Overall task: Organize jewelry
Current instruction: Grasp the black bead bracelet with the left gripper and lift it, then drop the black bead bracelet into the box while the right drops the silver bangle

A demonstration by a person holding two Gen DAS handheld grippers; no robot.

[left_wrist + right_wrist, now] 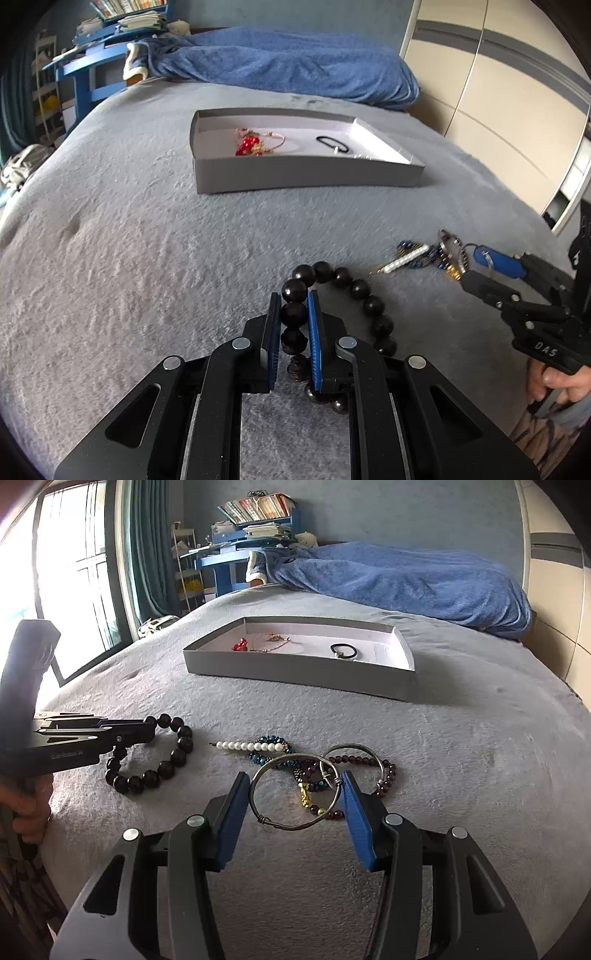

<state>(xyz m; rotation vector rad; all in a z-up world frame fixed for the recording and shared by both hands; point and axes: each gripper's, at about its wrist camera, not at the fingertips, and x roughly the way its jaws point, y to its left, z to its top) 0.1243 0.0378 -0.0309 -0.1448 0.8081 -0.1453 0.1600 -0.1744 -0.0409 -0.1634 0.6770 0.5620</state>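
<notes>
My left gripper (293,301) is shut on a black bead bracelet (373,306) that lies on the grey bed cover; it also shows in the right wrist view (173,757). My right gripper (291,781) is open, its fingers on either side of a silver bangle (295,797). Beside the bangle lie a second silver bangle (351,757), a pearl strand (251,746), dark blue beads (273,758) and dark red beads (388,779). A grey box (295,672) farther back holds red and gold jewelry (258,644) and a black hair tie (343,650).
A blue blanket (406,579) lies bunched at the head of the bed. A window (74,572) and curtain are to the left, a blue shelf with books (255,520) behind. A wardrobe (498,92) stands on the right.
</notes>
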